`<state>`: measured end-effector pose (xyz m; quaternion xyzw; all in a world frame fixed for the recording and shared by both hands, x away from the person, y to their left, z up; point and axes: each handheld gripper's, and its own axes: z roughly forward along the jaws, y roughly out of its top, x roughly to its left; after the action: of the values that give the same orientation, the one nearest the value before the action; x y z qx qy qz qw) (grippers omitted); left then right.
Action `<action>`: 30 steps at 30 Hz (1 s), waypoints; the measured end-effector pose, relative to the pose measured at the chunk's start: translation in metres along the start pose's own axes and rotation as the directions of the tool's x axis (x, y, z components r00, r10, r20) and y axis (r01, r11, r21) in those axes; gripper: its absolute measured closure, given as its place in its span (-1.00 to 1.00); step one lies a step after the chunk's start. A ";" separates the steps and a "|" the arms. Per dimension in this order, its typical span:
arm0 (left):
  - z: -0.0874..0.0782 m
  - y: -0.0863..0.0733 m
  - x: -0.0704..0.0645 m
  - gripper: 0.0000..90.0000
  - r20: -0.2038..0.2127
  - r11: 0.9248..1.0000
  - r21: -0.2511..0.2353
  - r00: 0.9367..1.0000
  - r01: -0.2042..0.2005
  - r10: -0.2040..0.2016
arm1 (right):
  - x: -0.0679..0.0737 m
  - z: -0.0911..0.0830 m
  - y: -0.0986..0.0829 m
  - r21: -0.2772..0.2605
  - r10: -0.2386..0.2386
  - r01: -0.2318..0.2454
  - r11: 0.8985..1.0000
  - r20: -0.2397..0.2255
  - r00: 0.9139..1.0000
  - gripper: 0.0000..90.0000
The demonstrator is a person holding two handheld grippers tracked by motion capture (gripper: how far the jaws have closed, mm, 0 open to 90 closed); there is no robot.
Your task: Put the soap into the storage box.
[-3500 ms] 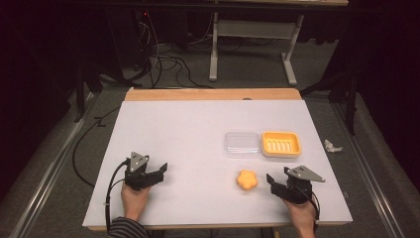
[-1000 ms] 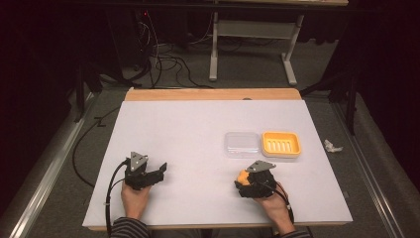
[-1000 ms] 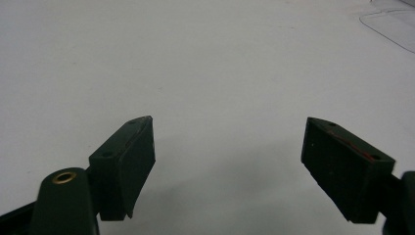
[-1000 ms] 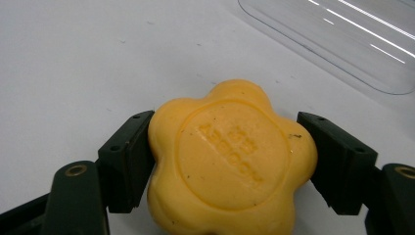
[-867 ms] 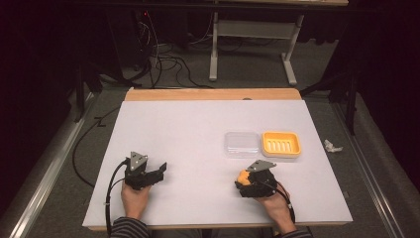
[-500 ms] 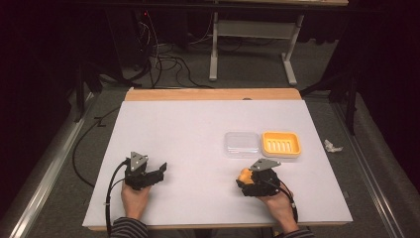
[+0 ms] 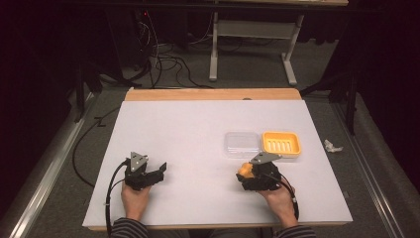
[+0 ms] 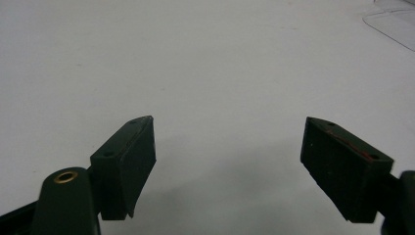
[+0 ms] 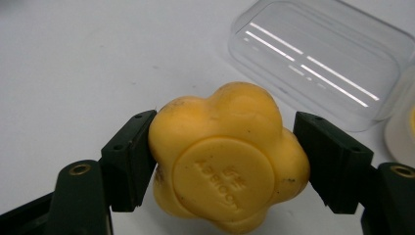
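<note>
Since earlier: right gripper (image 9: 222, 161) shifted onto yellow lobed flower-shaped soap (image 9: 227, 159), now clamped, near clear plastic lid (image 9: 320, 61). Left gripper (image 8: 227, 169) wide open, empty. Risk: slipping off rounded lobes during lift.

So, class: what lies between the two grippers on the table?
Bare white table in the high view, between the open left gripper and the right gripper holding the soap.

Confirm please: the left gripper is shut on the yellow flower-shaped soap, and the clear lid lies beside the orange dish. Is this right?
Not quite. The right gripper is shut on the yellow flower-shaped soap, as the right gripper view shows; the left gripper is open. The clear lid does lie beside the orange dish.
</note>
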<state>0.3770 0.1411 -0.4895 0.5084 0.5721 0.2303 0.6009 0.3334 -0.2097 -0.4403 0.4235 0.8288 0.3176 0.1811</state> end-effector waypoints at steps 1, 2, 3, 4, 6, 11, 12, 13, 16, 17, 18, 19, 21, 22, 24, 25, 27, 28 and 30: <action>0.000 0.000 0.000 -0.52 0.002 1.000 0.002 1.000 0.003 -0.003 | -0.002 -0.002 0.002 -0.008 0.006 -0.005 1.000 0.008 1.000 -0.39; 0.000 0.000 0.000 -0.52 0.003 1.000 0.002 1.000 0.005 -0.005 | -0.003 -0.003 0.002 -0.005 0.013 -0.013 1.000 0.012 1.000 -0.39; 0.000 0.000 0.000 -0.51 0.002 1.000 0.002 1.000 0.007 -0.007 | -0.005 -0.004 0.003 -0.014 0.020 -0.020 1.000 0.015 1.000 -0.38; 0.000 0.000 0.000 -0.51 0.001 1.000 0.002 1.000 0.006 -0.006 | -0.007 -0.004 0.003 -0.019 0.021 -0.021 1.000 0.017 1.000 -0.38; 0.000 0.000 0.000 -0.51 0.002 1.000 0.001 1.000 0.006 -0.006 | -0.009 -0.006 0.003 -0.021 0.034 -0.034 0.999 0.021 0.999 -0.38; 0.003 0.001 0.002 -0.48 -0.015 1.000 0.015 1.000 0.022 -0.021 | -0.013 -0.020 0.003 -0.051 0.066 -0.065 0.997 0.014 0.998 -0.36; 0.004 0.002 0.003 -0.48 -0.017 0.999 0.029 0.999 0.032 -0.031 | -0.013 -0.020 0.003 -0.051 0.066 -0.065 0.997 0.014 0.998 -0.36; 0.004 0.003 0.004 -0.48 -0.014 0.998 0.036 0.999 0.049 -0.048 | -0.014 -0.024 0.002 -0.064 0.080 -0.080 0.995 0.005 0.997 -0.36; 0.001 0.002 0.002 -0.49 0.013 0.999 0.026 0.999 0.039 -0.040 | -0.018 -0.030 0.001 -0.053 0.070 -0.069 0.996 0.022 0.997 -0.36; 0.001 0.001 0.001 -0.49 0.018 0.999 0.021 0.999 0.026 -0.026 | -0.020 -0.032 0.001 -0.051 0.064 -0.063 0.997 0.033 0.997 -0.35; 0.000 0.001 0.001 -0.49 0.020 1.000 0.020 1.000 0.018 -0.019 | -0.022 -0.033 0.001 -0.056 0.063 -0.061 0.997 0.039 0.997 -0.33; 0.000 0.001 0.001 -0.50 0.019 1.000 0.018 1.000 0.019 -0.020 | -0.024 -0.035 0.000 -0.061 0.071 -0.068 0.996 0.043 0.997 -0.21; 0.000 0.001 0.002 -0.51 0.022 0.999 0.019 0.999 0.029 -0.030 | -0.029 -0.039 -0.003 -0.087 0.099 -0.094 0.992 0.063 0.993 -0.13; 0.000 0.001 0.001 -0.51 0.028 0.999 0.020 0.999 0.031 -0.032 | -0.033 -0.040 -0.006 -0.092 0.117 -0.111 0.989 0.062 0.991 -0.13; -0.001 0.001 0.001 -0.51 0.034 1.000 0.019 0.999 0.025 -0.025 | -0.039 -0.038 -0.010 -0.081 0.137 -0.132 0.988 0.058 0.989 -0.13; -0.001 0.001 0.001 -0.52 0.033 1.000 0.018 0.999 0.022 -0.022 | -0.039 -0.035 -0.011 -0.064 0.123 -0.119 0.991 0.063 0.990 -0.13; -0.001 0.001 0.001 -0.52 0.029 1.000 0.015 0.999 0.022 -0.023 | -0.040 -0.032 -0.012 -0.049 0.109 -0.106 0.993 0.070 0.992 -0.13; -0.001 0.001 0.001 -0.52 0.027 1.000 0.015 0.999 0.026 -0.026 | -0.041 -0.032 -0.013 -0.051 0.112 -0.108 0.993 0.067 0.991 -0.13; -0.001 0.001 0.001 -0.52 0.027 1.000 0.015 0.999 0.027 -0.027 | -0.044 -0.033 -0.014 -0.070 0.121 -0.117 0.991 0.063 0.991 -0.13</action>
<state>0.3769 0.1426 -0.4888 0.5081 0.5724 0.2110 0.6080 0.3319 -0.2644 -0.4240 0.4765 0.7846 0.3407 0.2032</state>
